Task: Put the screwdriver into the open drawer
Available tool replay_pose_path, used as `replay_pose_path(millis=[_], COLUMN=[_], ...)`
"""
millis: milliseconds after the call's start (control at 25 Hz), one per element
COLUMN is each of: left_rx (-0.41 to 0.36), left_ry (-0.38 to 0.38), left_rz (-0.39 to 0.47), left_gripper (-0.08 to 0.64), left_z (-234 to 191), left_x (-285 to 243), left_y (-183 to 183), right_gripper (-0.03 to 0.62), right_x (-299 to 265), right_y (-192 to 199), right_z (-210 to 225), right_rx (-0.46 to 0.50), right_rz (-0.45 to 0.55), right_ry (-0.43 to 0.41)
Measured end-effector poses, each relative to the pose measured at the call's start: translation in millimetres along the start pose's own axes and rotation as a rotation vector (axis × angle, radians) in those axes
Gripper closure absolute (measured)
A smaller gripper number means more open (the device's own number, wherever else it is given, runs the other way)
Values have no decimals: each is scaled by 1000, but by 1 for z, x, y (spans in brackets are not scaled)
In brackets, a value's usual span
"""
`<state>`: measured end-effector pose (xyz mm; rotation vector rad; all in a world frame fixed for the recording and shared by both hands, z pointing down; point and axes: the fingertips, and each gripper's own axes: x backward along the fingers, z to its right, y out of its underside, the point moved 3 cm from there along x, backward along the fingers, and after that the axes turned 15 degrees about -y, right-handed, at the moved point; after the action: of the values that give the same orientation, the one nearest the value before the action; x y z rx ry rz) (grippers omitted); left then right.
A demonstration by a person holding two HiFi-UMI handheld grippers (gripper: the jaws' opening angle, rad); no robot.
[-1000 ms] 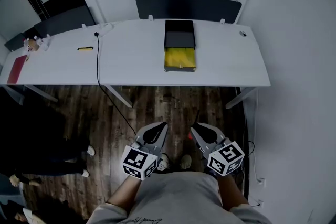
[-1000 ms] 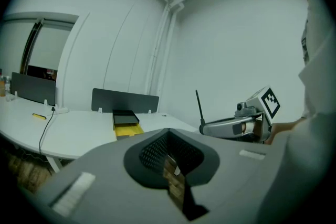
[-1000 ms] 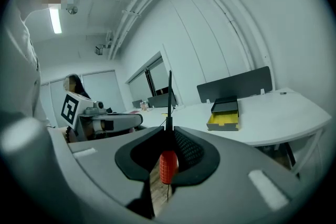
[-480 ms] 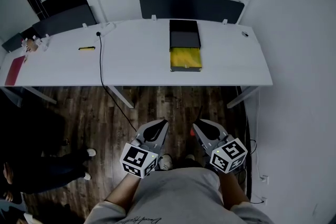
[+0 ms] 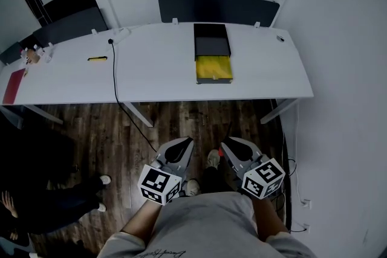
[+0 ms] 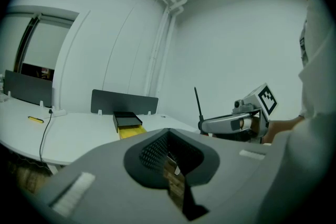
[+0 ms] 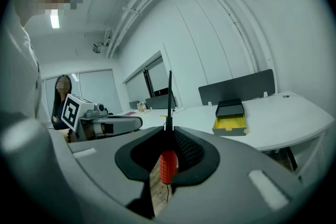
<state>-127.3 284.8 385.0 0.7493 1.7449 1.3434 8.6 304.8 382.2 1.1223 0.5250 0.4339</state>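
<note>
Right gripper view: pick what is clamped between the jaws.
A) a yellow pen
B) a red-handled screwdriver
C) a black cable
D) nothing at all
B: the right gripper has its jaws closed on the screwdriver, with the red handle between them and the thin dark shaft sticking up past the tips.

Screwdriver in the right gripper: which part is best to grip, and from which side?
Grip the screwdriver by its red ribbed handle, pads closing from either side, as the right gripper does. The handle is thick and textured, so it likely holds; the thin shaft stands free above the jaws.
</note>
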Motion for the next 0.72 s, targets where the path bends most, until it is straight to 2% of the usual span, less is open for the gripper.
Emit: replay_pose_path(millis=[440,720], left_rx=[7,21], left_ry=[-3,-15], left_rz=[6,18], left_gripper=[560,560], left_z=[-17,-29], left_x=[-28,-70], left_y=[-7,-14], right_gripper=[520,520], right_x=[-18,-34], right_y=[-13,-24], right_z=[25,71], right_rx=[1,3], right_rz=[20,16], right_ry=[1,-3])
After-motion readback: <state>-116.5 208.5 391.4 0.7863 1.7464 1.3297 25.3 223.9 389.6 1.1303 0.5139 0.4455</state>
